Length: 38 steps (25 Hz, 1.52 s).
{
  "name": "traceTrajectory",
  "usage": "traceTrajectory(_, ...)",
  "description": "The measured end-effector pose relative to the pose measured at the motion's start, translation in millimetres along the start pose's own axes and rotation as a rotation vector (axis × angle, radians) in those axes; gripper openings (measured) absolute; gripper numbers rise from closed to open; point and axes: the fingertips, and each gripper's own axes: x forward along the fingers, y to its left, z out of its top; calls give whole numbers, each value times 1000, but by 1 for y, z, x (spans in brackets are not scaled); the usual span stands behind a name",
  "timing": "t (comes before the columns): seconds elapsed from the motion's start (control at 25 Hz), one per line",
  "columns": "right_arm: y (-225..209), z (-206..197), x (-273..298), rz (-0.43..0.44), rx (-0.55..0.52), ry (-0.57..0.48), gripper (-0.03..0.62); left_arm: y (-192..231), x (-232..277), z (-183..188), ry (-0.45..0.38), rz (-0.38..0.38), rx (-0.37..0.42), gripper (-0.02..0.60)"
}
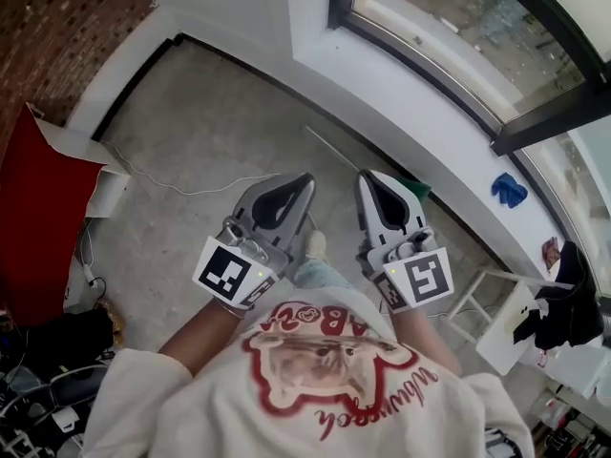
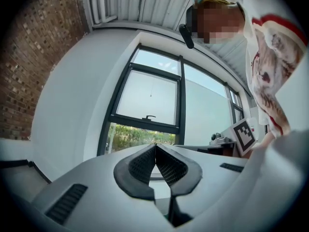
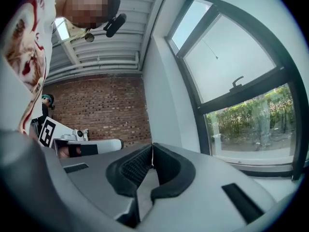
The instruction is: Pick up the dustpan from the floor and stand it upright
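Both the left gripper (image 1: 305,179) and right gripper (image 1: 368,176) are clamped shut on nothing, so reaching for the dustpan (image 1: 332,147), seemingly flat on the floor (image 1: 210,132) by the wall (image 1: 391,113), could just knock it away.

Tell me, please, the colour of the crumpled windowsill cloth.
The crumpled cloth is blue; head view.

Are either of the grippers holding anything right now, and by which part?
Nothing is held. The left gripper and the right gripper both have their jaws shut together with nothing between them.
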Motion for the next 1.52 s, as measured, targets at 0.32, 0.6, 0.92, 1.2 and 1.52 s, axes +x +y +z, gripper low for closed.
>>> traceTrajectory(0.32, -50, -24, 55, -30, 45, 55, 25, 64, 41, -19, 42, 48, -50, 20)
traceTrajectory(0.6, -75, -42, 107, -58, 67, 78, 25, 120, 84, -35, 63, 17, -81, 20)
traceTrajectory(0.92, -108, -47, 223, -79, 69, 67, 25, 223, 142, -35, 88, -46, -87, 21)
traceTrajectory(1.2, -135, -76, 309, -102, 65, 60, 25, 290, 178, -69, 122, -80, -113, 20)
traceTrajectory(1.52, -170, -200, 323, -66, 123, 199, 25, 318, 205, -159, 156, -38, -213, 20)
